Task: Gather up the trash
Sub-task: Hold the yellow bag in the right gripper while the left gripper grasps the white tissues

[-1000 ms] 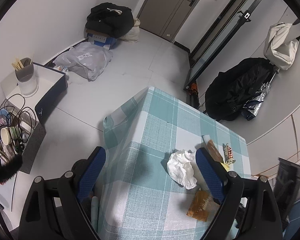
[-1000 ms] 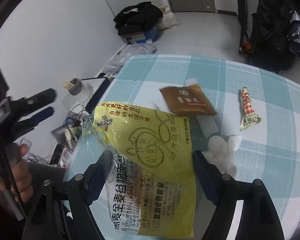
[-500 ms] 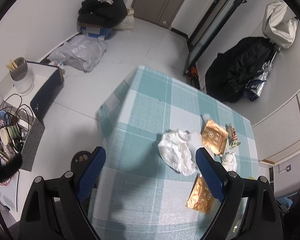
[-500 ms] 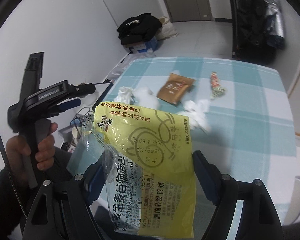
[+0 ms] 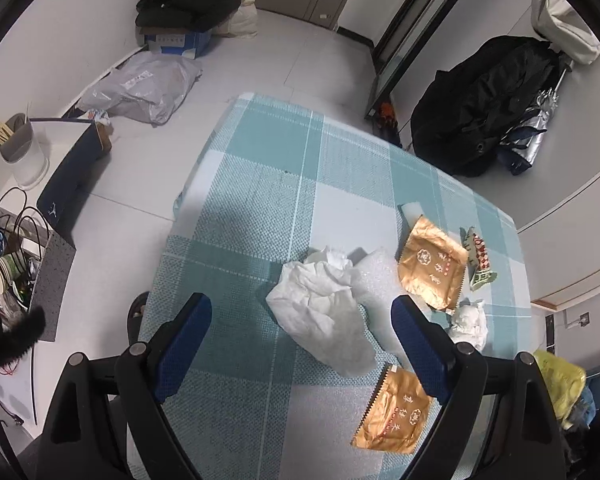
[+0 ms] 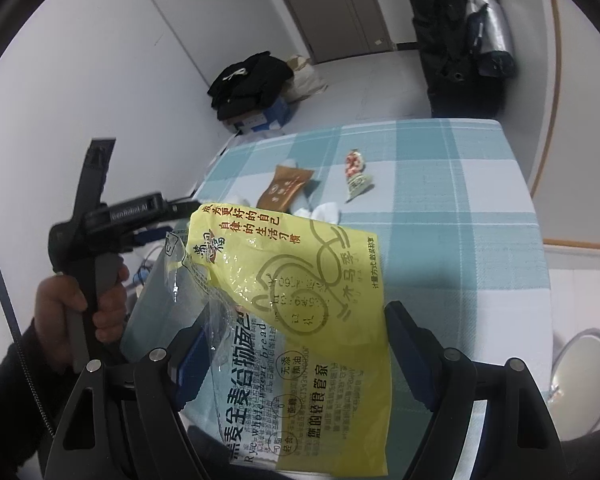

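The left gripper [image 5: 300, 336] hangs with jaws apart above the crumpled tissue [image 5: 320, 308]; the right gripper [image 6: 292, 356] carries the yellow bread bag [image 6: 300, 304], apparently clamped.

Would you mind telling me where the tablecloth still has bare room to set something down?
The far half of the checked tablecloth, toward the door, is bare, as is the strip left of the crumpled white tissue. It is crowded to the right, around the gold wrappers, snack packet and small tissue.
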Tool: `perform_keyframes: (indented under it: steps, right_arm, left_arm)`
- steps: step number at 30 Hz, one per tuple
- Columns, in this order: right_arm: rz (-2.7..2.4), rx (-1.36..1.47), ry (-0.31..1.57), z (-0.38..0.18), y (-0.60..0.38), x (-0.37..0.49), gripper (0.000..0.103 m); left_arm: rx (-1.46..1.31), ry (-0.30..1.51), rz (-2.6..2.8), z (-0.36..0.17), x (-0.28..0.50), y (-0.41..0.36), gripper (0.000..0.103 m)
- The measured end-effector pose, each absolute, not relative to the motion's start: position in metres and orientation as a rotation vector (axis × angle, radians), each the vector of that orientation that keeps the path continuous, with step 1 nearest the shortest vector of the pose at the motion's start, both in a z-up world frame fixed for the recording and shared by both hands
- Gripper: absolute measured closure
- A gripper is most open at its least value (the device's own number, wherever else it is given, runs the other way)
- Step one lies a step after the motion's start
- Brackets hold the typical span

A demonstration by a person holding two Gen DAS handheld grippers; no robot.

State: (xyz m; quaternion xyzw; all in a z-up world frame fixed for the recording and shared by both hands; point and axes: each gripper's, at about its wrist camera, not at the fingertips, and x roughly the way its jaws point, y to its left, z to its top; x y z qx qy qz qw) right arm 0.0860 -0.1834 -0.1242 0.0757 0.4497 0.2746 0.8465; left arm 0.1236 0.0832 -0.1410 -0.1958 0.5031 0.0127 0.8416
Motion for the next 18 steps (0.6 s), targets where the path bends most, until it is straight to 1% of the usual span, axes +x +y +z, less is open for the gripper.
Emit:
perform_keyframes:
  steps: [9,13,16,18]
  right_arm:
    - [0.603,0.206,0.928,-0.128,-0.192,0.095,0.022]
    - [0.610,0.214,0.933,-0.129,-0.192,0.097,0.022]
    - [0.612,0.229,0.934,-0.130,-0.194,0.098,0.022]
    - [0.610,0.241,0.937,-0.131,-0.197,0.099,0.022]
  left_arm:
    - [-0.356,1.064,0.067,-0.145,0.128,0.079,0.014]
    - [-0.284,1.086,0.072,-0.148,0.130,0.072,0.018]
    - [-0.245,1.084,0.074,-0.147,0.129,0.070,0.027]
    - [-0.233,1.083,0.073,-0.147,0.129,0.070,0.029]
